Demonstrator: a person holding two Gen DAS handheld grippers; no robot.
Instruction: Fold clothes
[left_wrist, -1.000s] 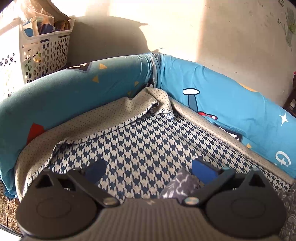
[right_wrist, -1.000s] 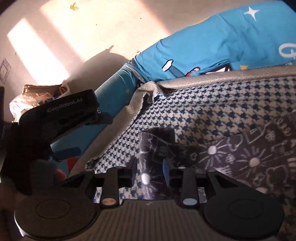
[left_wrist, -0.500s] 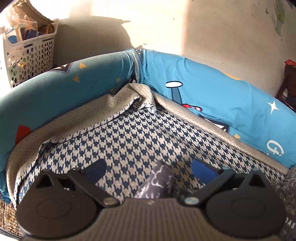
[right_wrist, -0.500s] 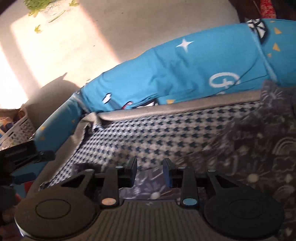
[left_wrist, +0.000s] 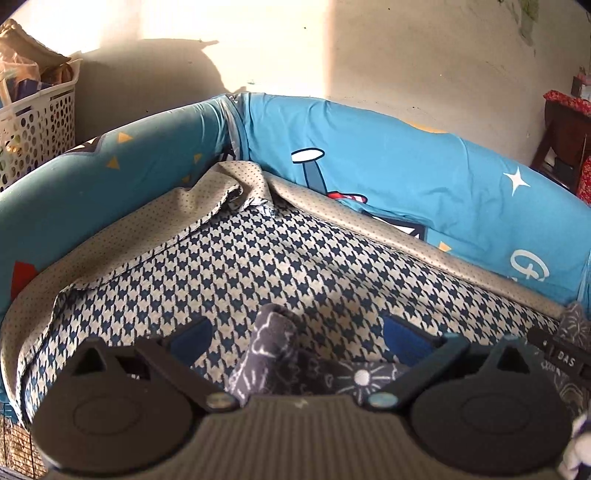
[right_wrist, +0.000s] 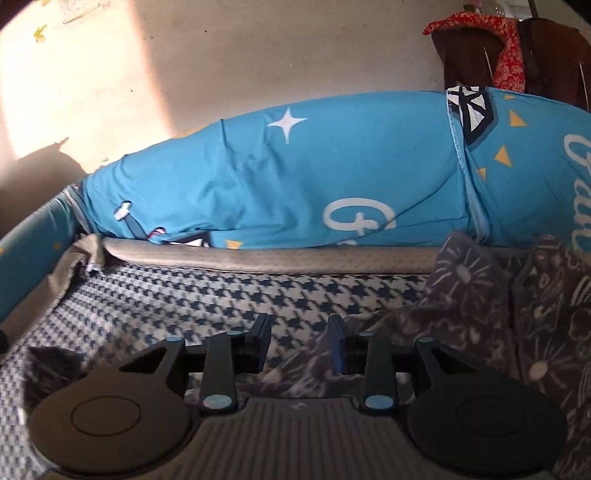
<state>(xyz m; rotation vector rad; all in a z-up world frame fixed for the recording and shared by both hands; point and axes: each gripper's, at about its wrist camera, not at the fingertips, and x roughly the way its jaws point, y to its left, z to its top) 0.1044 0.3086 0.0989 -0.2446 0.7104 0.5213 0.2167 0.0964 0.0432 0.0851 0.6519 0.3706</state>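
A dark grey garment with white doodle print (right_wrist: 461, 306) lies bunched on the houndstooth sheet (right_wrist: 184, 299), mostly at the right. My right gripper (right_wrist: 299, 334) is narrowly closed, and a strip of this garment runs between the bases of its fingers. In the left wrist view one rolled end of the garment (left_wrist: 273, 347) sticks up between the wide-apart blue pads (left_wrist: 192, 336) of my left gripper (left_wrist: 299, 338), which is open and touches nothing. Part of the right gripper (left_wrist: 557, 354) shows at the right edge.
Blue printed bolsters (left_wrist: 406, 177) wall in the sheet (left_wrist: 277, 258) at the back and left, with a grey dotted fabric border (left_wrist: 147, 221) along them. A white perforated basket (left_wrist: 33, 122) stands far left. Dark furniture with red cloth (right_wrist: 509, 51) is far right.
My right gripper swung to the right, pulling the grey garment along with it. The garment's rolled end now lies between the left gripper's open fingers instead of by the right pad.
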